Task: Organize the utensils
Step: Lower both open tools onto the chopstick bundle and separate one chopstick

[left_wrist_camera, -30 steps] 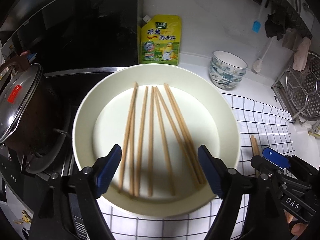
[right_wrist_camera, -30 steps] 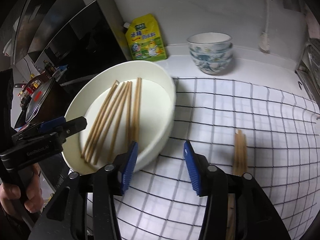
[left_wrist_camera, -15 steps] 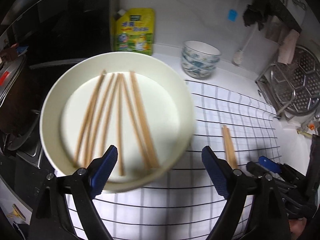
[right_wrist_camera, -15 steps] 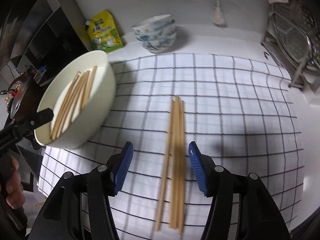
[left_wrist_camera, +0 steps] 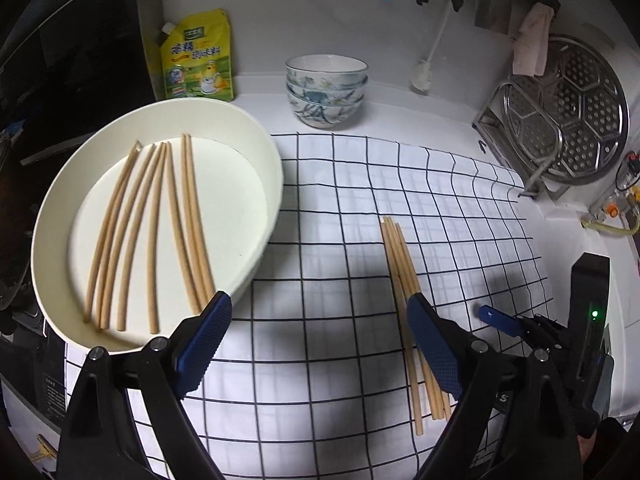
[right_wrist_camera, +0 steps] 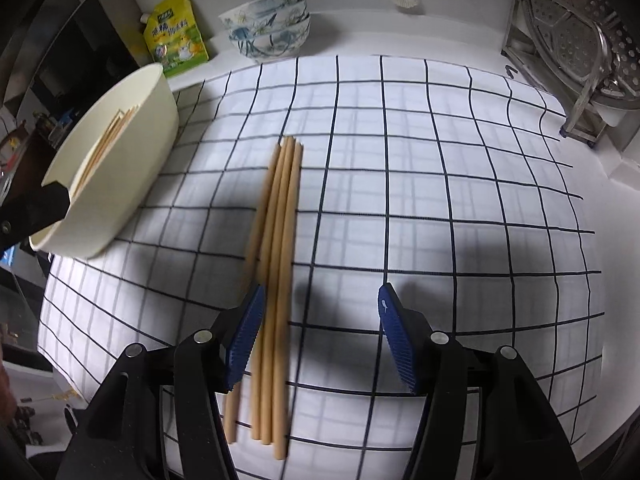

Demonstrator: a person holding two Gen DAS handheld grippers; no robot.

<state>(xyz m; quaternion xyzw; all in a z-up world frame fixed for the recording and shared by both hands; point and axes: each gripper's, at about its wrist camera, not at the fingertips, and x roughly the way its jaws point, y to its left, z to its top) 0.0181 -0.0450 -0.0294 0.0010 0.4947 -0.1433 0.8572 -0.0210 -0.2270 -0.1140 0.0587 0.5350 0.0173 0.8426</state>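
Observation:
Several wooden chopsticks (left_wrist_camera: 160, 224) lie in a round cream dish (left_wrist_camera: 264, 216) at the left of a checked cloth. A second bunch of chopsticks (left_wrist_camera: 404, 280) lies side by side on the cloth; in the right wrist view this bunch (right_wrist_camera: 276, 248) runs under the left finger. My left gripper (left_wrist_camera: 316, 336) is open and empty above the cloth, between the dish and the bunch. My right gripper (right_wrist_camera: 320, 336) is open and empty, low over the near end of the bunch. The dish also shows in the right wrist view (right_wrist_camera: 132, 160).
Stacked blue-patterned bowls (left_wrist_camera: 325, 92) and a yellow seasoning pouch (left_wrist_camera: 198, 58) stand at the back by the wall. A metal rack with a perforated steamer plate (left_wrist_camera: 576, 108) stands at the right. A dark stove area lies left of the dish. The checked cloth (right_wrist_camera: 440, 184) covers the counter.
Both grippers have swung right, away from the dish. The bunch on the cloth now lies under the right gripper and beside the left gripper's right finger. The chopsticks have not moved.

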